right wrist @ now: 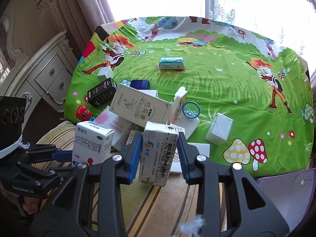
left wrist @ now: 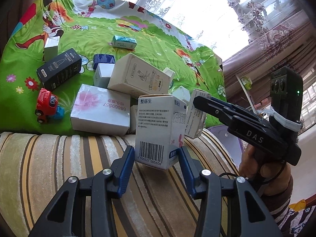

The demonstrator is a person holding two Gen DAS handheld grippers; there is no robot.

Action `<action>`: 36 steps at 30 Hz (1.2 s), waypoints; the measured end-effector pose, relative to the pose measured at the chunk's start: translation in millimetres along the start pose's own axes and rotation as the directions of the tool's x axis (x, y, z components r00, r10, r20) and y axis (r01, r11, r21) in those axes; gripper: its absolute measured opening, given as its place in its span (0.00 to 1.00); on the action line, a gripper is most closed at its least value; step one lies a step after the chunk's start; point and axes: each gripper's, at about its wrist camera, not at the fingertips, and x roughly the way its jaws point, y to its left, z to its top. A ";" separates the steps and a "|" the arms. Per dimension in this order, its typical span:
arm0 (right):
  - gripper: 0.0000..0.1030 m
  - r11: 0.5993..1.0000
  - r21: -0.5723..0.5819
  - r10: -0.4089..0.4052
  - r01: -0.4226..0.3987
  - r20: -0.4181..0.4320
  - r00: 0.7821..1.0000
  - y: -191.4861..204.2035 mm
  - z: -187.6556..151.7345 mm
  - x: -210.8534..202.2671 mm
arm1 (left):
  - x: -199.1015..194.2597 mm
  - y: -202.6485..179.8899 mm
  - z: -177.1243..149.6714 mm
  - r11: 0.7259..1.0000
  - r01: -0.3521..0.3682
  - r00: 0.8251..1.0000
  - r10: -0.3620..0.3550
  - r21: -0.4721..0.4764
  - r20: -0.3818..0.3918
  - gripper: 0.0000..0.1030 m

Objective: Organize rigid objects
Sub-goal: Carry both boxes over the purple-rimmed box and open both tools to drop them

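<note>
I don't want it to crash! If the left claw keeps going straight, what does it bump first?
The left claw already holds the barcode box. Straight ahead, that box probably meets the cream box; depth is unclear.

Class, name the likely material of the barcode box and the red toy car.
Barcode box: thin printed cardboard, slightly glossy, judging by its folded edges and worn corners. Red toy car: probably moulded plastic, since its rounded surfaces look smooth and shiny.
</note>
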 end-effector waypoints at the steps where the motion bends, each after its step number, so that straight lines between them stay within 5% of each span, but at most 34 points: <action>1: 0.39 1.000 0.009 0.003 -0.003 0.007 1.000 -3.4 -1.4 -4.3 | 0.5 -3.8 0.2 1.000 0.002 1.000 -0.002 0.007 -0.002 0.46; 14: 0.39 0.978 0.193 -0.099 0.083 0.078 0.992 -84.0 -43.8 -72.1 | 30.6 -83.4 5.6 0.985 0.067 0.995 -0.055 0.159 -0.079 0.46; 23: 0.39 0.910 0.376 -0.213 0.173 0.069 0.975 -161.9 -90.5 -102.7 | 76.2 -155.4 9.3 0.953 0.120 0.982 -0.072 0.280 -0.175 0.46; 36: 0.39 0.840 0.496 -0.285 0.220 0.058 0.957 -212.8 -127.0 -117.4 | 138.8 -226.3 14.5 0.923 0.156 0.963 -0.064 0.351 -0.260 0.46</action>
